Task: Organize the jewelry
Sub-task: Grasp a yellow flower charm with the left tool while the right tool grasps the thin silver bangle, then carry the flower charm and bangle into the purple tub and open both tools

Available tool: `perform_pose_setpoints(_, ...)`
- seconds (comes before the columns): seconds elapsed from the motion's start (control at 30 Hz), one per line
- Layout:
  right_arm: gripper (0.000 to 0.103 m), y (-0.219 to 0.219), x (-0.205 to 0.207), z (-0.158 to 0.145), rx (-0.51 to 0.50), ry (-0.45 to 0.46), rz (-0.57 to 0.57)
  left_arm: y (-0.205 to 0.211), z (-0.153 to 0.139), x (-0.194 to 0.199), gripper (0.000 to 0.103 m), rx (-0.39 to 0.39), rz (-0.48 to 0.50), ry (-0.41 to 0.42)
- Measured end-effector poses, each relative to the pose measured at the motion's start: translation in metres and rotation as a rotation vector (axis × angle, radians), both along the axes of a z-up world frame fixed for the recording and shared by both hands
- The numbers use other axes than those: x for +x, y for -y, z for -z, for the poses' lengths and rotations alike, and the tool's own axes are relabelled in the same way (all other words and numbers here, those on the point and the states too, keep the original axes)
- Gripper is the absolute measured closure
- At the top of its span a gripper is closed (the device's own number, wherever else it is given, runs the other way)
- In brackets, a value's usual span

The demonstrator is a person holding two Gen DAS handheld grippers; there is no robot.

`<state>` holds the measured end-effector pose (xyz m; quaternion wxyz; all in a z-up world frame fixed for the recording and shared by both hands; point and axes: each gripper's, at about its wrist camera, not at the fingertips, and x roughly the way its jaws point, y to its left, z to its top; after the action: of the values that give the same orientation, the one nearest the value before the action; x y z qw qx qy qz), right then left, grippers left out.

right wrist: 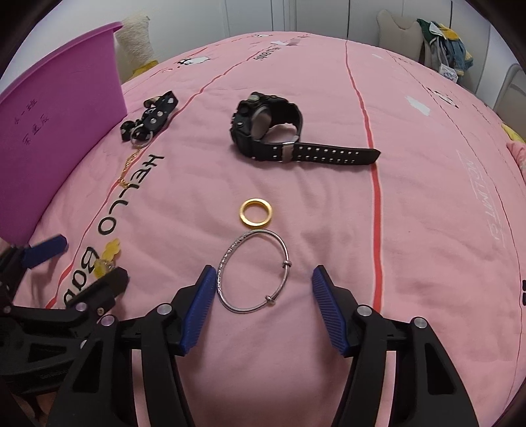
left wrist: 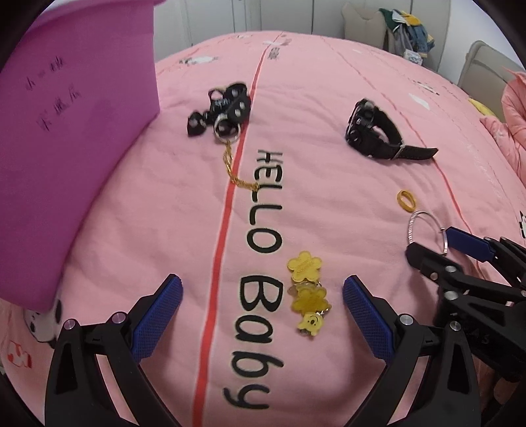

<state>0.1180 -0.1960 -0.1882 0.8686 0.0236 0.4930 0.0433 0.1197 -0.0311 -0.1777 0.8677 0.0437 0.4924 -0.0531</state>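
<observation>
On the pink bedspread lie a yellow flower charm keychain [left wrist: 307, 292], a black leather keychain with a gold chain [left wrist: 227, 108], a black watch [left wrist: 374, 131], a gold ring [left wrist: 406, 199] and a silver bangle [left wrist: 424, 230]. My left gripper [left wrist: 263, 315] is open with the yellow charms between its fingers. In the right wrist view my right gripper [right wrist: 264, 305] is open around the near part of the silver bangle [right wrist: 253, 274]. The gold ring [right wrist: 255, 212] and the watch [right wrist: 273, 128] lie beyond. The black keychain [right wrist: 149, 116] lies far left.
A purple box [left wrist: 65, 138] stands at the left, also in the right wrist view [right wrist: 56, 138]. The bedspread [right wrist: 411, 230] carries "HELLO Baby" lettering and red stripes. Clothes hang on chairs [left wrist: 407, 29] behind the bed.
</observation>
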Motion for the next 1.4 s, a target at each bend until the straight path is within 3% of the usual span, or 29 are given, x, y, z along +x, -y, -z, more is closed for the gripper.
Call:
perform_pose_setpoints(0.23,0.051,-0.005,0.004,0.002,-0.03,-0.026,-0.029,0.0,0.007,0.002,0.006,-0.013,-0.017,0.001)
perform_pose_setpoints(0.3,0.063,-0.008,0.004,0.0,-0.037,-0.026,-0.042,0.0,0.007,0.002,0.009,-0.013,-0.011,-0.001)
perform_pose_setpoints(0.33,0.063,-0.009,0.003,-0.001,-0.04,-0.025,-0.042,0.0,0.005,0.002,0.012,-0.016,-0.007,-0.001)
perform_pose_setpoints(0.43,0.064,-0.003,0.0,-0.003,0.009,-0.029,-0.022,0.003,0.0,-0.002,0.038,-0.027,0.026,0.006)
perform_pose_setpoints(0.5,0.064,0.002,-0.002,-0.004,0.039,-0.028,-0.008,0.006,-0.004,-0.004,0.065,-0.032,0.044,0.005)
perform_pose_setpoints(0.57,0.064,0.007,-0.007,-0.006,0.06,-0.03,0.005,0.005,-0.008,-0.005,0.084,-0.049,0.049,-0.004)
perform_pose_setpoints(0.7,0.064,0.011,-0.017,-0.012,0.068,-0.03,0.015,-0.004,-0.016,-0.009,0.084,-0.11,0.047,-0.027)
perform_pose_setpoints(0.9,0.064,0.015,-0.034,-0.028,0.086,-0.015,0.028,-0.017,-0.039,-0.028,0.084,-0.141,0.053,-0.005)
perform_pose_setpoints(1.3,0.064,0.0,-0.06,-0.088,0.101,0.084,-0.006,-0.041,-0.119,-0.067,0.084,-0.17,0.076,0.137)
perform_pose_setpoints(1.4,0.064,-0.003,-0.06,-0.087,0.098,0.079,-0.006,-0.041,-0.12,-0.067,0.084,-0.169,0.09,0.152)
